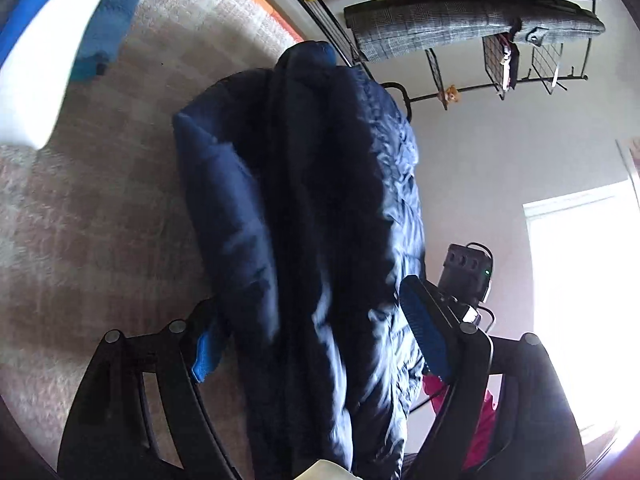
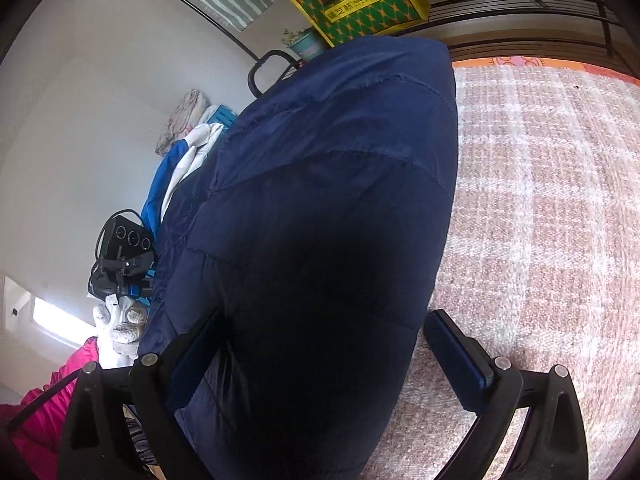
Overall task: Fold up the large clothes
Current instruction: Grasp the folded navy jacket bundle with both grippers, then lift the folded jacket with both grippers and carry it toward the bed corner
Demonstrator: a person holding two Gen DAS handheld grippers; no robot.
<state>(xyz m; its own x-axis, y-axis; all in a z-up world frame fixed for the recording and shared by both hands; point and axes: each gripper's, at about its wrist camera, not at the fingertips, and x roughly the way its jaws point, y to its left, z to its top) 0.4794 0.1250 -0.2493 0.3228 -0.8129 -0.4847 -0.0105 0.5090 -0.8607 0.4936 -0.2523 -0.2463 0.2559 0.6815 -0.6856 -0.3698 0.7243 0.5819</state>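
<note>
One navy puffer jacket (image 1: 304, 220) hangs between two tools, left tool (image 1: 320, 344) and right tool (image 2: 332, 360), each clamped onto it.

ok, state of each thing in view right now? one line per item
navy puffer jacket: bunched lengthwise, lifted off the surface, between the fingers of both grippers
left gripper: fingers wide apart, jacket filling the gap; real grip unclear
right gripper: fingers wide apart, jacket bulging between them; real grip unclear
plaid blanket: spread flat
plaid garment: folded on the black rack
</note>
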